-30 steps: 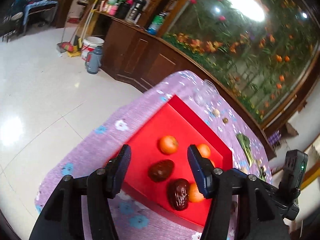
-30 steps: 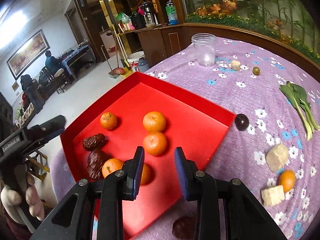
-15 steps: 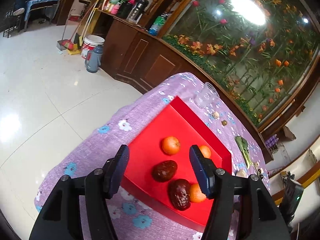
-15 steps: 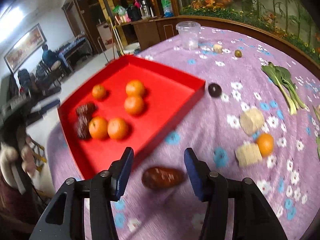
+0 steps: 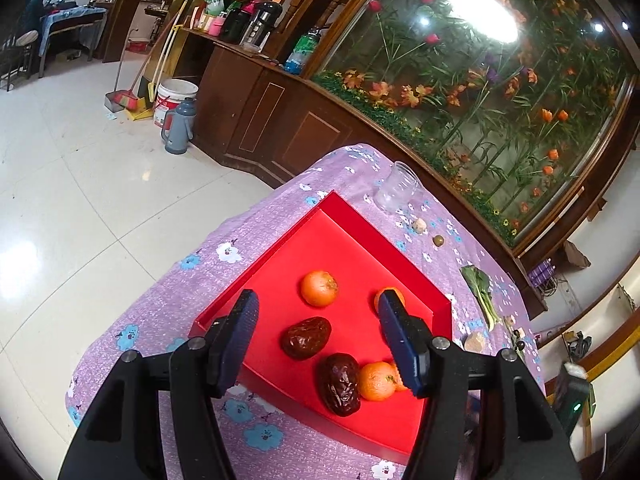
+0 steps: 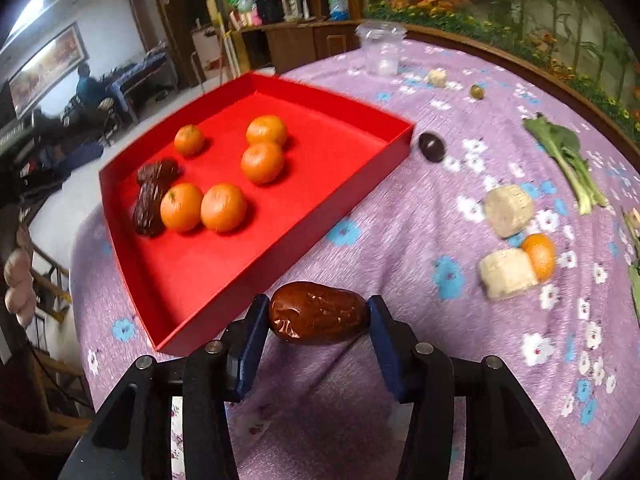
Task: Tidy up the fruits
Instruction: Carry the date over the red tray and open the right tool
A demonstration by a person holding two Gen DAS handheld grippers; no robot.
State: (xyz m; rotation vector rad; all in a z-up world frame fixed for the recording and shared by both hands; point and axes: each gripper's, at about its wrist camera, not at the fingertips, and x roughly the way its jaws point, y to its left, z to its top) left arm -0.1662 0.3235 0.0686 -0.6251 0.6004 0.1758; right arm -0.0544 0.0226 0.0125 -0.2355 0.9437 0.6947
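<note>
The right gripper [image 6: 318, 314] was closing endwise on a red date [image 6: 318, 313] lying beside the red tray [image 6: 280, 242], bound there with its oranges [image 6: 223, 207]; the left gripper [image 5: 318, 336] hovered apart, empty

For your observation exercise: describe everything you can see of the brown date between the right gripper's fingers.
The date is glossy reddish-brown and oblong with wrinkled skin. It lies lengthwise across the right gripper, each end against a blue pad while the jaws are closing. It sits over the purple flowered tablecloth, just outside the red tray's near wall; whether it still touches the cloth cannot be told.
</note>
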